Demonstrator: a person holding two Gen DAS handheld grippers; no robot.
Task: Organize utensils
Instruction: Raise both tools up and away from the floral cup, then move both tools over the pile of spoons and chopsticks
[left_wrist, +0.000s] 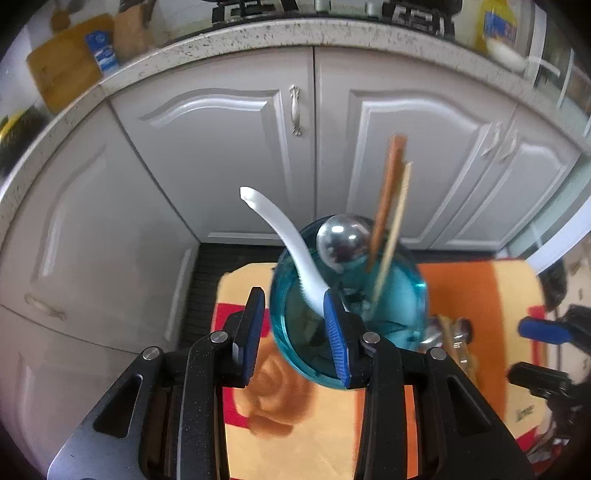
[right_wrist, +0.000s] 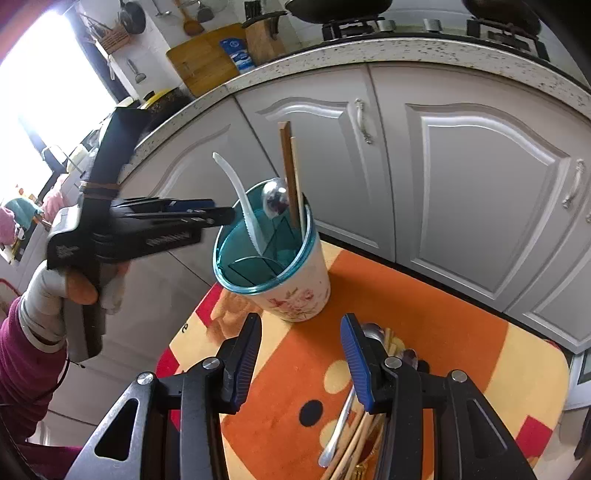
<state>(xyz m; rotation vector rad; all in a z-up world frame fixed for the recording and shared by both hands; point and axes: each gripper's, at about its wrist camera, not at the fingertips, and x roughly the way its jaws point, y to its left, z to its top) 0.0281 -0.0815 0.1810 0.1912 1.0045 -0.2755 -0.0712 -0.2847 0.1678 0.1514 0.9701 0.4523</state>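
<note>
A teal-rimmed floral utensil holder stands on the orange mat. It holds a white plastic knife, a metal spoon and wooden chopsticks. My left gripper is open just above the holder's rim, beside the white knife; it also shows in the right wrist view. My right gripper is open and empty, low over the mat, with a pile of loose spoons and chopsticks under its right finger.
Grey cabinet doors and a speckled countertop stand behind the mat. A cutting board and a knife block rest on the counter. The right gripper shows at the left wrist view's right edge.
</note>
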